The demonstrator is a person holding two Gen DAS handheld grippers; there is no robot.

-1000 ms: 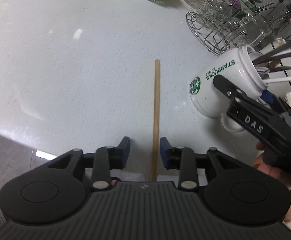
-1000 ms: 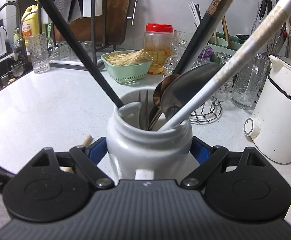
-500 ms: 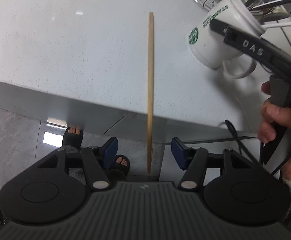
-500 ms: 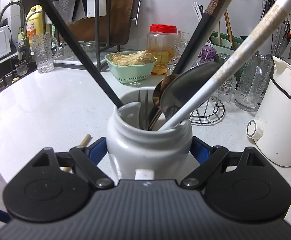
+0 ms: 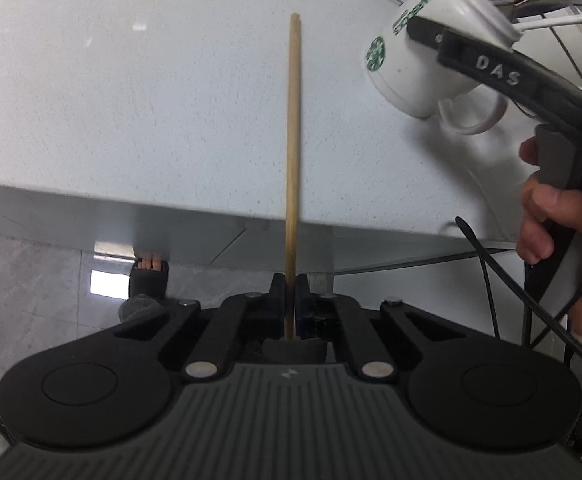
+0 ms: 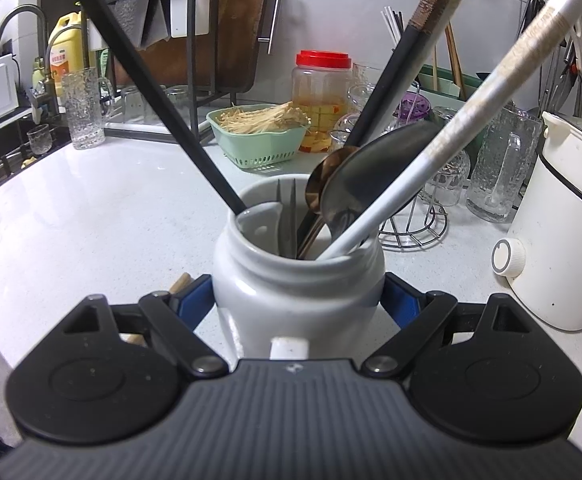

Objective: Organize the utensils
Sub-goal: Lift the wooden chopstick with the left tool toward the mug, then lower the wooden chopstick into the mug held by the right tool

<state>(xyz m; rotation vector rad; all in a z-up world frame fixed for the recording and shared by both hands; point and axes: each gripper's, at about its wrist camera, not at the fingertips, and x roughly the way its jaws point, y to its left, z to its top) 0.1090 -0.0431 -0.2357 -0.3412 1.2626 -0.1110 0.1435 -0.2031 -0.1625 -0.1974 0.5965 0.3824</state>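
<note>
White counter (image 5: 131, 120) lies under a light, stiff, slippery wooden chopstick (image 5: 293, 140) pinched at its near end by the left gripper (image 5: 290, 304), left of the heavier, breakable mug (image 6: 297, 300) clamped in the right gripper (image 6: 297, 304).

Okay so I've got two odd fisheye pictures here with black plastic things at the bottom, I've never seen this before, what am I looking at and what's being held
A person holds a hand-operated grabbing tool in each hand; each carries a camera looking forward along its two fingers.

The left camera shows the left tongs shut on a wooden chopstick that points out over the white counter. At the right of that picture you see the other tool from the side.

The right camera shows the right tongs clamped around a white Starbucks mug filled with chopsticks and spoons. Behind it stand a green basket, a red-lidded jar and glassware.
</note>
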